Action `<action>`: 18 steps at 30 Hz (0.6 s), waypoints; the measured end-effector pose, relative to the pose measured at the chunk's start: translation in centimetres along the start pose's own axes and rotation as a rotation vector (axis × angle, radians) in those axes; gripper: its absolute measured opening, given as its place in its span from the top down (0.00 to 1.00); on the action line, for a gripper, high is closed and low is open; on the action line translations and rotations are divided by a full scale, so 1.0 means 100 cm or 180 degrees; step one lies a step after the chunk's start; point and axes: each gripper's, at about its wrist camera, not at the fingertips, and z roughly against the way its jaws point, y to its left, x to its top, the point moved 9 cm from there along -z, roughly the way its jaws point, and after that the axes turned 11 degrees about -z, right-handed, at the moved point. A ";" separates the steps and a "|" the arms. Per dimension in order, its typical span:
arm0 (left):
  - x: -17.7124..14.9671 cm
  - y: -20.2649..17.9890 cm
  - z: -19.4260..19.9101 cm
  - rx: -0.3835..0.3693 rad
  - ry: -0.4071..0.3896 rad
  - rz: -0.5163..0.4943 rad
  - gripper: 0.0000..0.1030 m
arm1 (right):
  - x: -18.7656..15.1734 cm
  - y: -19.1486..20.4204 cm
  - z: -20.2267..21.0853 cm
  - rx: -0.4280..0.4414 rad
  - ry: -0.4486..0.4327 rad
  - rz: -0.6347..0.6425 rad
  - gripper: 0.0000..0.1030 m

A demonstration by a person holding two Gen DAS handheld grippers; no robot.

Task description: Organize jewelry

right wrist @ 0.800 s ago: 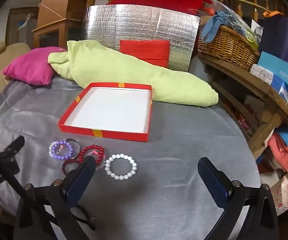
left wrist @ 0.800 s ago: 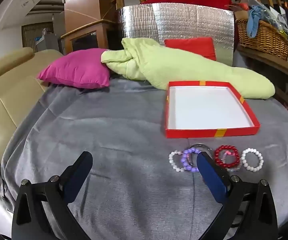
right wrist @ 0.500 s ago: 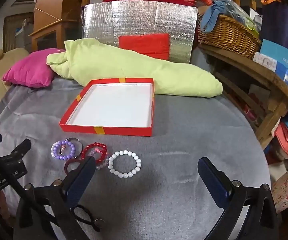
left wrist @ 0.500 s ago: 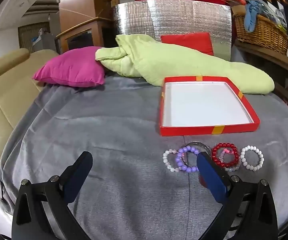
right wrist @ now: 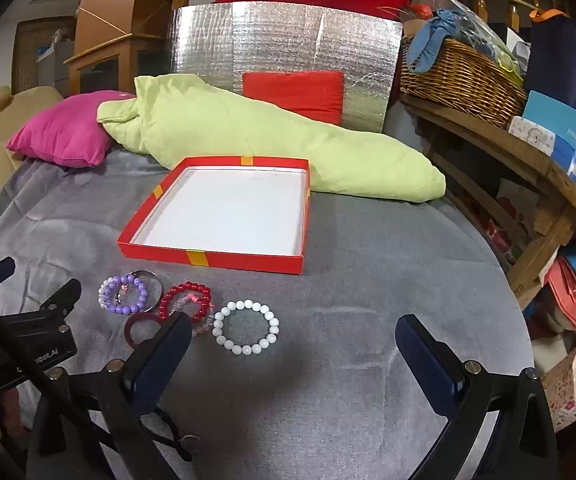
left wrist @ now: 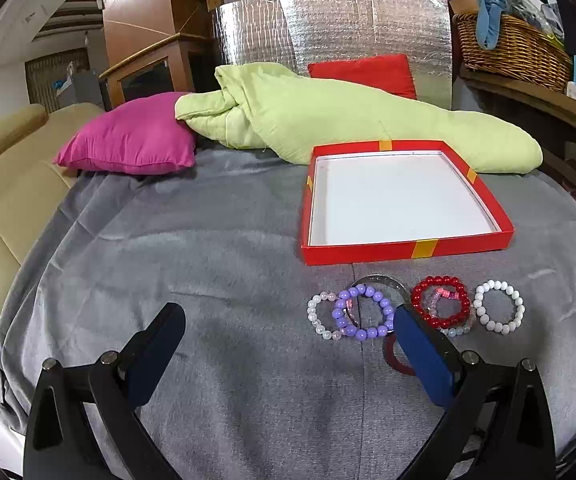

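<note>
Left view: the red box (left wrist: 407, 249) and the bracelets (left wrist: 361, 312) sit lower and nearer than before.
Right view: the white bracelet (right wrist: 246, 327) lies closer between the fingers.

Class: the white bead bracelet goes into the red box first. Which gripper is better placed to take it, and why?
Right. The white bead bracelet lies just ahead of the open right gripper; the left gripper is off to its side.

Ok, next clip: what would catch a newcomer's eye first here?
Probably the shallow red box with its bare white floor, sitting mid-way up the grey blanket. Right in front of it lies a row of bead bracelets: purple, red and white, none in the box yet. Behind, a lime-green quilt and a magenta pillow stand out.
</note>
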 end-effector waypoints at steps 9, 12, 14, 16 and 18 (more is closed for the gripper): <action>-0.002 0.004 0.000 0.0012 0.0010 0.0023 0.00 | -0.005 0.014 -0.002 0.0060 0.0009 0.0080 0.00; -0.001 0.005 0.000 0.0002 0.0008 0.0025 0.00 | -0.005 0.018 -0.003 0.0077 0.0025 0.0093 0.00; -0.002 0.006 0.001 0.0000 0.0007 0.0019 0.00 | -0.006 0.020 -0.004 0.0081 0.0026 0.0106 0.00; -0.002 0.006 0.001 -0.0011 0.0009 0.0013 0.00 | -0.007 0.022 -0.005 0.0084 0.0034 0.0116 0.00; -0.003 0.006 0.001 -0.0014 0.0011 0.0008 0.00 | -0.007 0.023 -0.005 0.0082 0.0040 0.0124 0.00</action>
